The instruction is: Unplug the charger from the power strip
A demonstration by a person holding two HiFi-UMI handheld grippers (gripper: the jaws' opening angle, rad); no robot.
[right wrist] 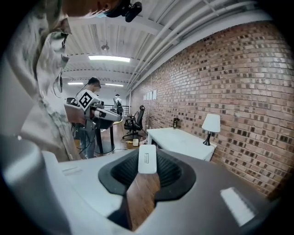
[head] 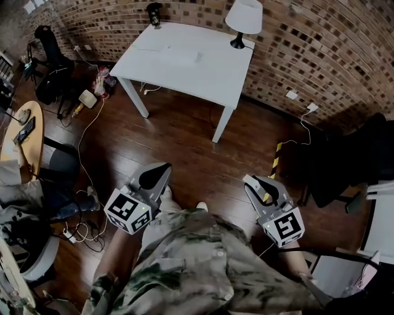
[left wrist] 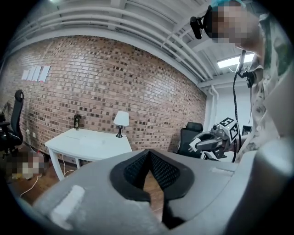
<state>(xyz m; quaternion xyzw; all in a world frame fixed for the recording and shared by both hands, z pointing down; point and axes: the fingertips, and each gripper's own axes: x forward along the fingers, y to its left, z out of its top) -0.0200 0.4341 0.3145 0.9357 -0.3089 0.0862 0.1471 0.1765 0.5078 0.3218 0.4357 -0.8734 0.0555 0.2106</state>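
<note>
My right gripper (right wrist: 147, 161) is shut on a small white charger (right wrist: 147, 158), which stands upright between its black pads with no cable showing. In the head view that gripper (head: 261, 183) hangs at the right over the wooden floor. My left gripper (left wrist: 149, 155) has its pad tips together and nothing between them; it shows at the left in the head view (head: 155, 175). What looks like a white power strip (head: 69, 235) lies among tangled cables on the floor at the far left, well away from both grippers.
A white table (head: 184, 58) with a lamp (head: 244, 18) stands against the brick wall ahead. A black office chair (head: 345, 160) is at the right and a round wooden table (head: 24, 135) at the left. Wall sockets (head: 292, 95) sit low on the brick.
</note>
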